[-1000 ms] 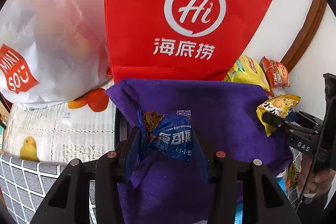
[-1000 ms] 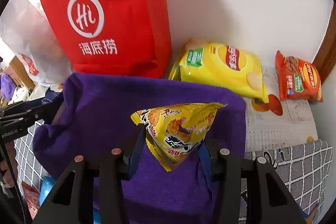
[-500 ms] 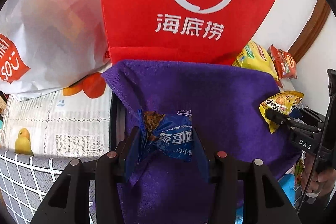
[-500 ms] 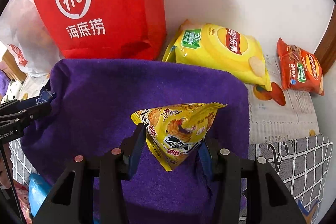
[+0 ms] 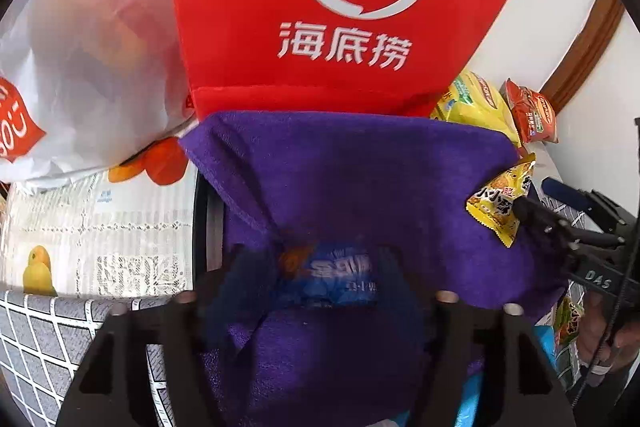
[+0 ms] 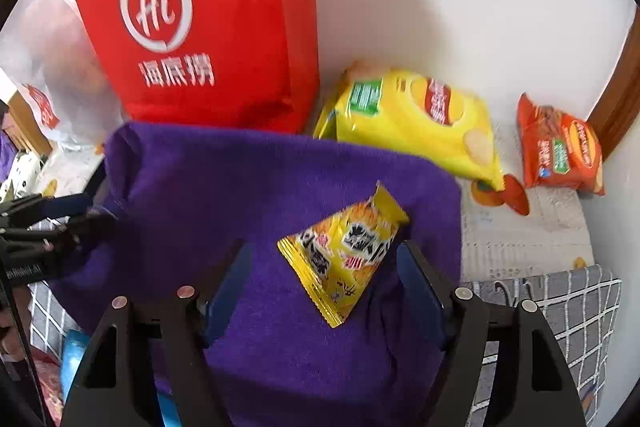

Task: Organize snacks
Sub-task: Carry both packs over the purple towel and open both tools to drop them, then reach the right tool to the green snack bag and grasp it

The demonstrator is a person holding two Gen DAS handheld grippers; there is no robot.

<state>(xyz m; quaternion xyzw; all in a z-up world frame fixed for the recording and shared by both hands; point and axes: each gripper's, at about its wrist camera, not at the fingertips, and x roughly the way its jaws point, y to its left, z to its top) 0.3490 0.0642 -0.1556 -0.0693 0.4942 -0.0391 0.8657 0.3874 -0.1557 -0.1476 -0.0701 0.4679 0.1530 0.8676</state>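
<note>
A small blue snack packet (image 5: 340,279) lies blurred on the purple cloth (image 5: 360,167), loose between the fingers of my left gripper (image 5: 320,281), whose jaws are opening. In the right wrist view a yellow snack packet (image 6: 344,251) sits tilted on the same purple cloth (image 6: 240,179). It is free of the pads of my right gripper (image 6: 324,275), whose jaws are also opening. From the left wrist view the right gripper (image 5: 560,223) shows at the cloth's right edge beside the yellow packet (image 5: 502,199). The left gripper (image 6: 60,223) shows at the cloth's left edge.
A red tote bag (image 6: 200,27) stands behind the cloth against the white wall, with a white plastic bag (image 5: 80,47) to its left. A large yellow chip bag (image 6: 416,123) and an orange snack bag (image 6: 560,151) lie at the right. A grid-patterned cover (image 6: 560,307) spreads underneath.
Both grippers' jaws have spread apart. The blue packet has dropped lower between the left fingers. The yellow packet has come loose and tipped over between the right fingers.
</note>
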